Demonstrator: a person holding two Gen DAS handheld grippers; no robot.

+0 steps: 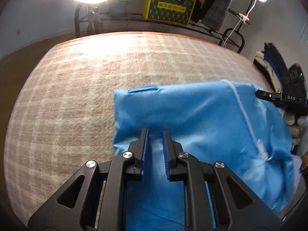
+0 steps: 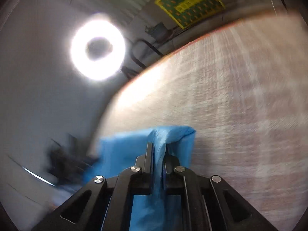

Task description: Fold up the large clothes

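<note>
Left wrist view: your left claw [image 1: 155, 134] pinches a fold of the blue garment [image 1: 192, 115] over the checked bed cover [image 1: 77, 86]. Keep that edge taut and level with the other corner. "DAS" reads on the right claw [image 1: 259, 94]; the yellow box [image 1: 169, 5] has print too small to read.

Right wrist view: right claw [image 2: 158, 150] is clamped on bunched blue garment [image 2: 173, 134], everything blurred, so ease off.

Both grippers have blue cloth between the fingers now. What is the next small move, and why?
Probably carry the blue garment forward over the checked blanket and lower it flat. The left gripper and right gripper each pinch an edge, and the cloth hangs bunched between them.
</note>
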